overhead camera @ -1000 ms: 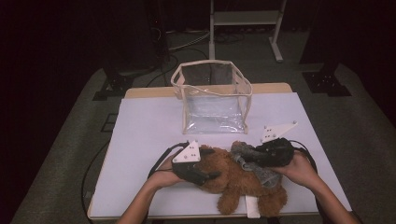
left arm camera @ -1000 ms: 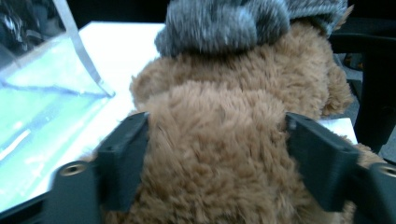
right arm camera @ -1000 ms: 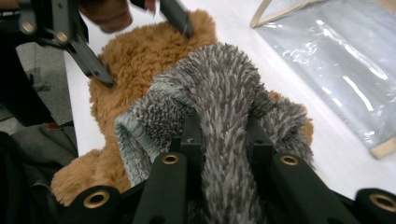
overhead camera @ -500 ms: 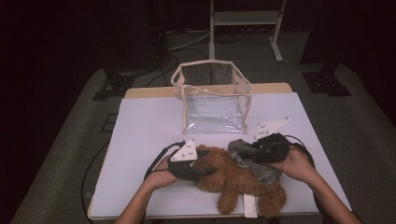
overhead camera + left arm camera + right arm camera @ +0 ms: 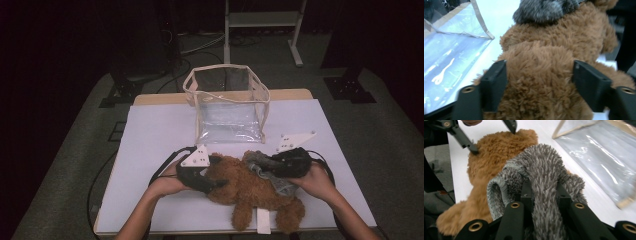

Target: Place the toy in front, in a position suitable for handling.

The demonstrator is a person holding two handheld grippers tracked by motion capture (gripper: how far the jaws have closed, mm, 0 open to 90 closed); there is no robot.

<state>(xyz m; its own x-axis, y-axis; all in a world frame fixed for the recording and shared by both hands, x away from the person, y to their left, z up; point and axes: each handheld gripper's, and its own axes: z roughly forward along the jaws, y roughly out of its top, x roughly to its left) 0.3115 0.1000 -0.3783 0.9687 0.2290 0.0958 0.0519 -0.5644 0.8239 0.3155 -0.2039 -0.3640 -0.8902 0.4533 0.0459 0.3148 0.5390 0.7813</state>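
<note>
Softly, the left hand-held gripper [image 5: 537,82], just widened, straddles the shaggy brown teddy [image 5: 554,65]; the right hand-held gripper [image 5: 544,192] clamps grey fuzzy cloth [image 5: 541,167].

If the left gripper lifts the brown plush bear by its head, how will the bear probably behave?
The brown plush bear will probably sag: its limbs lie loose on the table and its pile looks soft. It seems light for its size. The left gripper, whose jaws have just been opening, stands around the head, so fur may compress and slip; the grey fabric may drag along.

right gripper [image 5: 543,192] pinching grey furry cloth [image 5: 541,165]; brown plush bear [image 5: 496,152] behind; clear bag [image 5: 596,147] right
</note>
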